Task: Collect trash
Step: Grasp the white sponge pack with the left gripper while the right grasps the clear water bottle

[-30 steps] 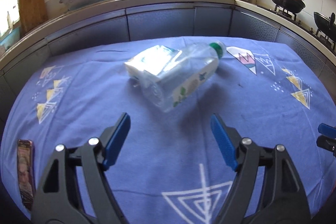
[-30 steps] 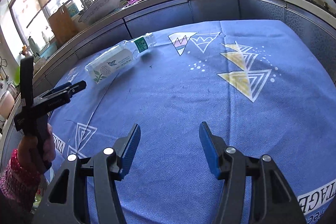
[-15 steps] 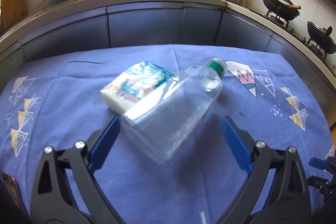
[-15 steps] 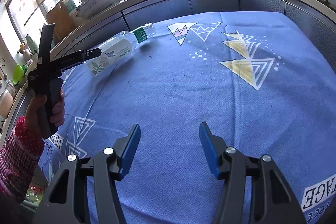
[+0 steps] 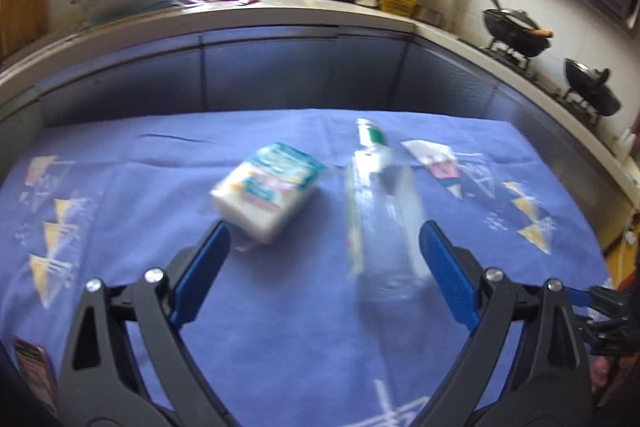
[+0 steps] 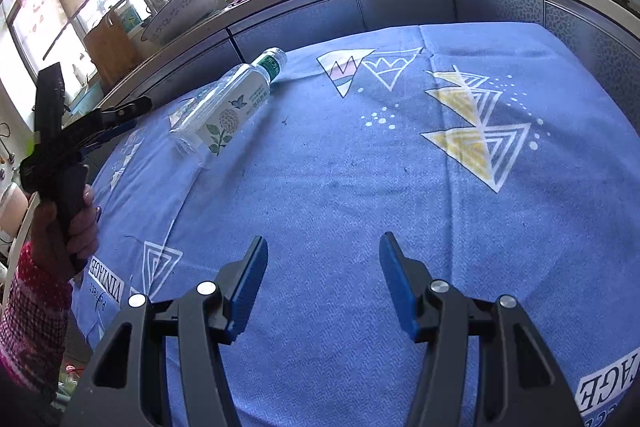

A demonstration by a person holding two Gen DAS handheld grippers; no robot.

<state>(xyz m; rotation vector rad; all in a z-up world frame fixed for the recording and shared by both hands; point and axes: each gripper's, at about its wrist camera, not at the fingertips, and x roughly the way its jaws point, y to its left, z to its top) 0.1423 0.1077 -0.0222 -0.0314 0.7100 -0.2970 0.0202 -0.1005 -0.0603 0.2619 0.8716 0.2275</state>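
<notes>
An empty clear plastic bottle (image 5: 382, 215) lies on its side on the blue-clothed desk (image 5: 280, 327), directly ahead of the left tongs (image 5: 324, 267). Its long axis runs away from them, green cap at the far end, base near the right-hand blue pad. A tissue pack (image 5: 267, 187) lies just beside it, ahead of the left-hand pad. The left tongs are gaping wide and empty, nothing pressed between the pads. The right tongs (image 6: 322, 281), also parted and empty, hover well apart from the bottle, so the left hand is nearer. Compared with a second ago, the left tongs have spread wider and drawn closer to the bottle, which now looks more nearly end-on.
</notes>
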